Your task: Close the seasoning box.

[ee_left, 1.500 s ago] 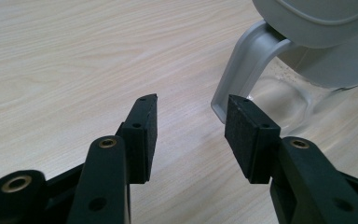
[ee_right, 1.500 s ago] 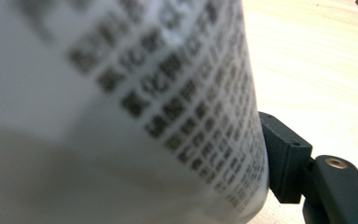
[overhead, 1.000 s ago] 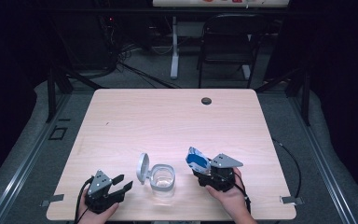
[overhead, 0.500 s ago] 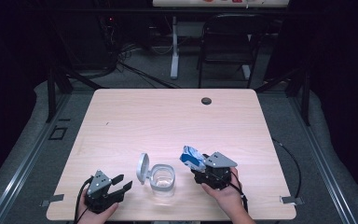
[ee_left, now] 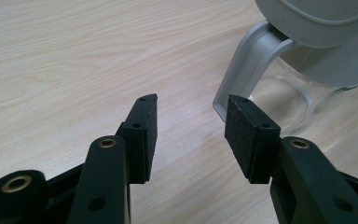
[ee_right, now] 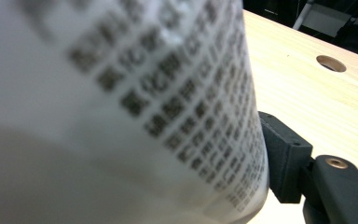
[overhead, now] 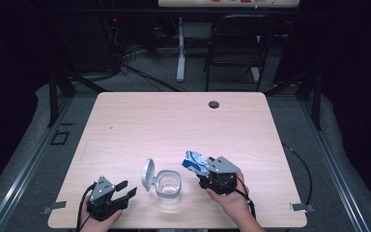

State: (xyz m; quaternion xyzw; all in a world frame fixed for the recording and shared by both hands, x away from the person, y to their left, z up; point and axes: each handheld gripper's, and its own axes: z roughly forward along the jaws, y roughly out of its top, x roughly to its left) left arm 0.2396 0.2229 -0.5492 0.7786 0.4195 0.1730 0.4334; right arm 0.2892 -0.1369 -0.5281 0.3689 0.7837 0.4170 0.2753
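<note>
A clear square container (overhead: 168, 186) with its grey hinged lid (overhead: 148, 172) flipped open stands near the table's front edge. Right of it my right gripper (overhead: 199, 166) is shut on a blue and white packet (overhead: 193, 162), held just above and right of the container. In the right gripper view the packet (ee_right: 121, 107), white with small print, presses against one black pad (ee_right: 282, 154). My left gripper (overhead: 125, 189) rests open at the front left, its fingertips pointing toward the container. In the left gripper view the lid's hinge (ee_left: 247, 65) and the clear container wall (ee_left: 298, 98) lie just past the open gripper (ee_left: 191, 126).
The wooden table (overhead: 174, 125) has a round cable hole (overhead: 214, 104) near its far edge. A dark chair (overhead: 234, 48) and a white post (overhead: 180, 48) stand on the floor beyond the table. Cables trail from both grippers over the front edge.
My right gripper has carried the packet a little to the left, closer to the open container. The left gripper has stayed where it was.
</note>
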